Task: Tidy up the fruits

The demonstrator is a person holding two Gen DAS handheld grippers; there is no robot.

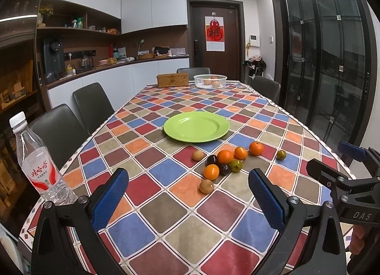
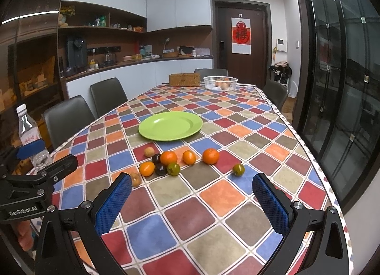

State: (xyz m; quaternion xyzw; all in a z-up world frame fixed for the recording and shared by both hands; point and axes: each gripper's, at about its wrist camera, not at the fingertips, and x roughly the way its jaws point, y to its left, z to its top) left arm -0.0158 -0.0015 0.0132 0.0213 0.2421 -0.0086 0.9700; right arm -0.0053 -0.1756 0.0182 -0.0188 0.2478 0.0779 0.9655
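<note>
A green plate lies empty mid-table. Nearer me lies a cluster of small fruits: several oranges, two green fruits, two dark plums and two tan longan-like fruits. One green fruit lies apart to the right. My left gripper is open and empty above the table's near end. My right gripper is open and empty beside it.
A water bottle stands at the table's near left corner. A white basket with oranges and a wicker box stand at the far end. Chairs line the left side.
</note>
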